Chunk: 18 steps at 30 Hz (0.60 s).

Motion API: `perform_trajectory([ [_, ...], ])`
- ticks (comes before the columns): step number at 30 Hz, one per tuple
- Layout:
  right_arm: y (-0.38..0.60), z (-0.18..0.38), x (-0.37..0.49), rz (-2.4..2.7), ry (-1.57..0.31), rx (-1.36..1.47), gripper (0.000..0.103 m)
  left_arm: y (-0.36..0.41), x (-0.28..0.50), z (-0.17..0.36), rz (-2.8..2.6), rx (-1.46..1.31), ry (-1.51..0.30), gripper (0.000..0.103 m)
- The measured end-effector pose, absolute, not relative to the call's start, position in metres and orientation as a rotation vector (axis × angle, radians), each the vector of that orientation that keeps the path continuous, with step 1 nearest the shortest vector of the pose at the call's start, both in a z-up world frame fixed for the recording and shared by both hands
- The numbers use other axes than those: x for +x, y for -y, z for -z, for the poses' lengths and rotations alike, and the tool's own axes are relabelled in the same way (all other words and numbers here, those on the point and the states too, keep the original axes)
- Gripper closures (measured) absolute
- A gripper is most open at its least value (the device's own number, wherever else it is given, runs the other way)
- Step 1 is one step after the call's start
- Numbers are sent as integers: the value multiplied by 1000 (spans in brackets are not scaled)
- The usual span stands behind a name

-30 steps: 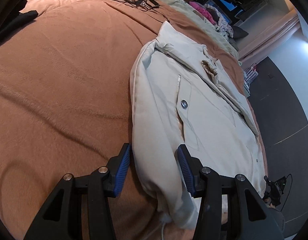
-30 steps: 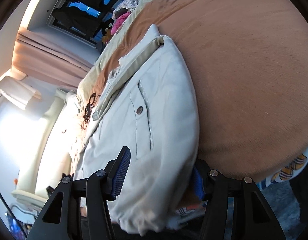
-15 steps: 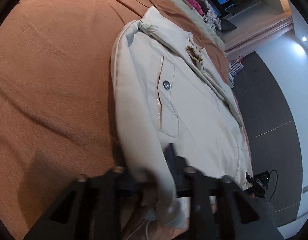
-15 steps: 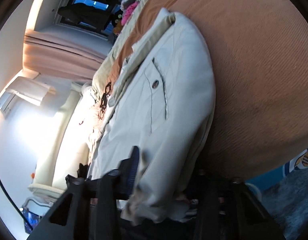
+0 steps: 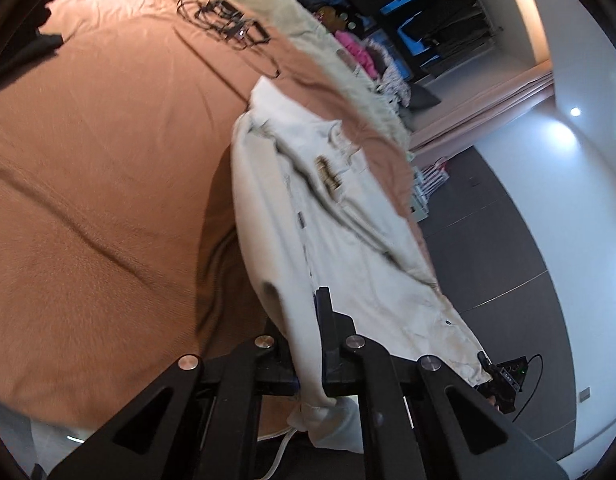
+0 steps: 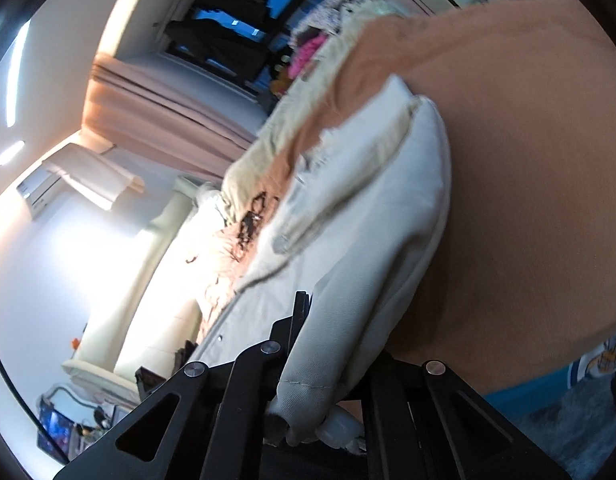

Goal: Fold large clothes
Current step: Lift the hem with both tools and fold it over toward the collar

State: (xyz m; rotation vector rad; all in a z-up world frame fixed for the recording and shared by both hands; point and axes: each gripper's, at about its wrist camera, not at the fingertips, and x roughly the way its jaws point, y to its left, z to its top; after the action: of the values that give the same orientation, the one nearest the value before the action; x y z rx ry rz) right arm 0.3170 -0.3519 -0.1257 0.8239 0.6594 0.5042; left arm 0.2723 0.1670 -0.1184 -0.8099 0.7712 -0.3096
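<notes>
A cream jacket (image 5: 348, 240) lies lengthwise on the bed's brown cover (image 5: 108, 160), collar at the far end. Its near hem is raised off the cover. My left gripper (image 5: 304, 320) pinches one hem corner, its jaws closing tight with fabric pressed between them and hanging below. In the right wrist view the same jacket (image 6: 368, 240) runs away from me, and my right gripper (image 6: 332, 340) grips the other hem corner, jaws likewise closing on the bunched cloth. The right finger there is hidden behind the fabric.
Black cables (image 5: 228, 28) lie on the far part of the cover beside an olive blanket (image 5: 292, 20). Pink clothes (image 5: 356, 52) pile beyond it. Dark floor (image 5: 508, 260) with a small black device (image 5: 508, 376) lies past the bed's edge. A pale sofa (image 6: 120, 320) stands across the room.
Both grippers went from open astride the jacket's hem to shut on it, then rose, lifting the near hem off the cover.
</notes>
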Motion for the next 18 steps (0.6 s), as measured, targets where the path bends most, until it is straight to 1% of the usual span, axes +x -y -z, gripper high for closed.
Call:
perform_trajectory([
  [11, 338, 34, 272, -589, -546, 718, 97, -189, 202, 40, 350, -835, -623, 95],
  [18, 328, 0, 229, -656, -499, 641, 97, -193, 153, -4, 362, -807, -541, 95],
])
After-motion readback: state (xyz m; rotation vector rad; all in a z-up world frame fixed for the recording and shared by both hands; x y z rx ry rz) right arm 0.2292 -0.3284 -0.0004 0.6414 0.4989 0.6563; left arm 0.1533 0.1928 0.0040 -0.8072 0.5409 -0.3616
